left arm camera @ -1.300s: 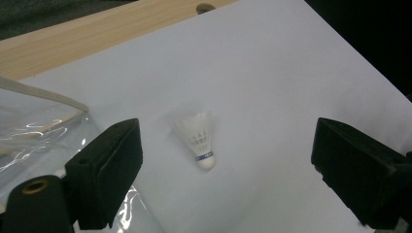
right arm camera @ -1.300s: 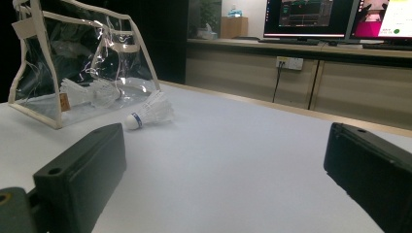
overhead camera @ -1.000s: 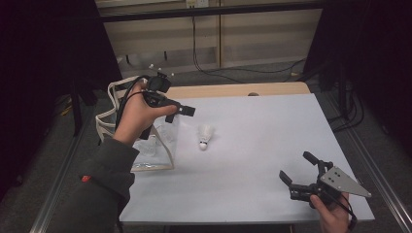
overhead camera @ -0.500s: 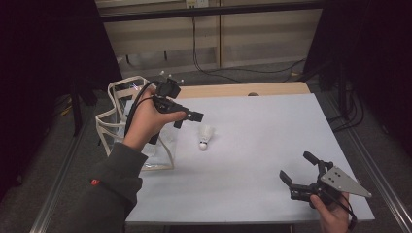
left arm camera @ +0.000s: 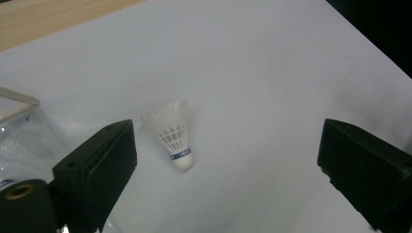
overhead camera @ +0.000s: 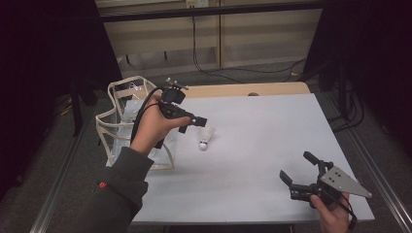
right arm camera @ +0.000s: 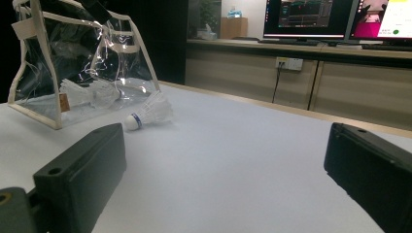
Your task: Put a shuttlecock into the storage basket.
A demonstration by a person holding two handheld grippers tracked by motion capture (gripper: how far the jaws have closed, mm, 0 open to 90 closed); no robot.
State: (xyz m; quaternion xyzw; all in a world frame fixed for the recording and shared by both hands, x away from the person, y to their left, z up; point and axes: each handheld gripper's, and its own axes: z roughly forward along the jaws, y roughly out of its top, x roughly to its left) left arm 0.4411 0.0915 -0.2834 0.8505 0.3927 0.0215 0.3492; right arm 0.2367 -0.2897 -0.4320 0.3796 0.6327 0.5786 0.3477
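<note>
Above the desk's (overhead camera: pixel 252 145) left half, the left gripper (overhead camera: pixel 192 124) hangs in the air with its jaws spread wide and nothing between them. In the left gripper view the shuttlecock (left arm camera: pixel 172 133) lies on the white surface below and between the jaws, nearer to the left-hand one, clear of both. It rests on its side, cork toward the camera, skirt pointing away; a blue band circles the cork's base. In the high view the shuttlecock (overhead camera: pixel 206 138) lies just beside and below the jaw tips, left of the desk's centre.

A hand (overhead camera: pixel 153 124) grips the left gripper from behind, a black cable looping over the wrist, a dark sleeve (overhead camera: pixel 116 194) leading down to the bottom edge. Just left of the hand stands a clear bag (overhead camera: pixel 128 126) with cream edging, at the desk's left edge. The right gripper view shows more shuttlecocks (right arm camera: pixel 90 92) inside the bag (right arm camera: pixel 82 63), with the loose shuttlecock (right arm camera: pixel 148 112) lying just outside its near wall.

At the desk's near right corner, well apart from the shuttlecock, the right gripper (overhead camera: pixel 301 172) is held low, jaws likewise released and empty, grey plate (overhead camera: pixel 347 182) on top. Beyond the desk, the right gripper view shows a counter (right arm camera: pixel 291 63) with lit monitors (right arm camera: pixel 335 19).
</note>
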